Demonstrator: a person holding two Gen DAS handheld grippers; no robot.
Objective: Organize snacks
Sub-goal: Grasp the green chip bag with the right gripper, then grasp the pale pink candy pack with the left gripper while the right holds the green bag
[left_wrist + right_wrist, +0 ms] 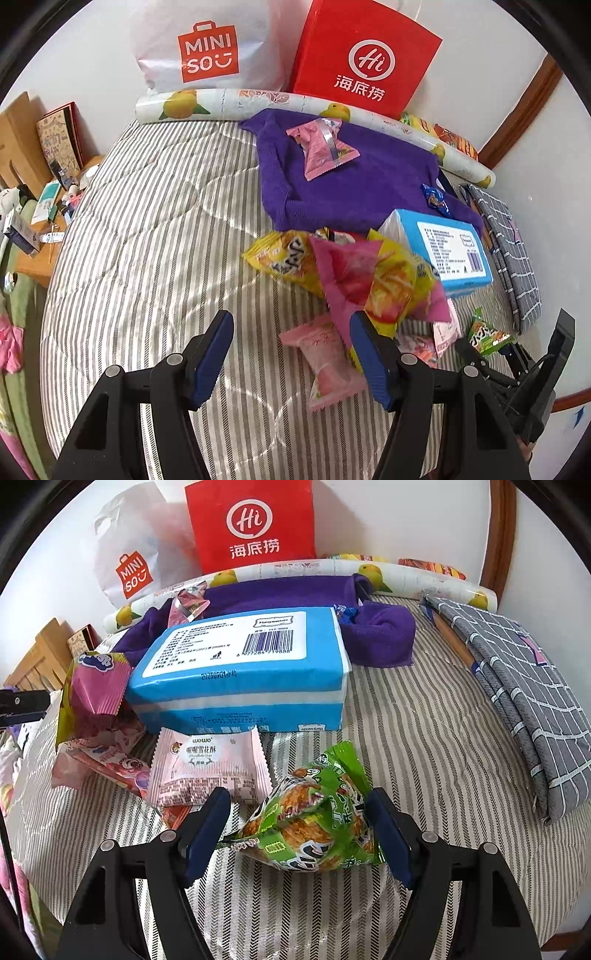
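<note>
"MINISO" on white plastic bag; "Hi 海底捞" on red paper bag; "20250901" on blue tissue pack

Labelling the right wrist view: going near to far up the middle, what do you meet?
green snack packet → pale pink snack packet → blue tissue pack → purple cloth → lemon-print roll → red bag

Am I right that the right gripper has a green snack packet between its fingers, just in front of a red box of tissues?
Nearly. The right gripper does have the green snack packet between its open fingers, but the box of tissues behind it is blue and white, not red. The right wrist view shows this; the only red thing there is the paper bag at the back.
</note>
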